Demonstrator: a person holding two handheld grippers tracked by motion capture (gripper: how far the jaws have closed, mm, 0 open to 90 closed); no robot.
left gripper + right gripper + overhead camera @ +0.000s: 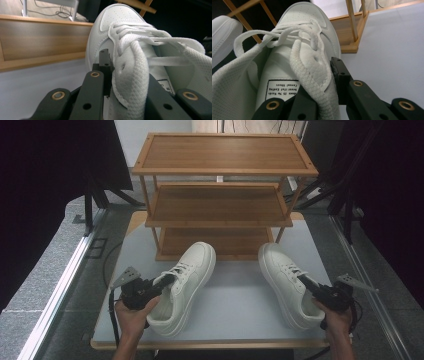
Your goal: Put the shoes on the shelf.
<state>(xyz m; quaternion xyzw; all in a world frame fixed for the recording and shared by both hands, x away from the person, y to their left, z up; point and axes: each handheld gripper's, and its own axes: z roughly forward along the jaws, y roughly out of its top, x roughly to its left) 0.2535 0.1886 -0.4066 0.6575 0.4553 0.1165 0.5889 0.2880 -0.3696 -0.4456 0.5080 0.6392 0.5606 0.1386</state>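
Two white lace-up sneakers lie on the pale table in front of a wooden shoe rack, toes pointing at the rack. My left gripper [167, 280] is shut on the left sneaker [189, 275] at its lace-side wall near the opening. In the left gripper view, one jaw sits outside the eyelet flap and the other inside the left sneaker [117, 22], with my left gripper [122, 66] clamped. My right gripper [303, 281] grips the right sneaker [282, 275] the same way. The right gripper view shows my right gripper [319, 73] pinching the eyelet flap of the right sneaker [304, 17].
The three-shelf wooden rack [220, 205] stands at the table's far side, its shelves bare. The table [235, 305] has free surface between the sneakers. Dark stands and a metal rail flank the table. The left sneaker's toe [222, 35] shows at the left of the right gripper view.
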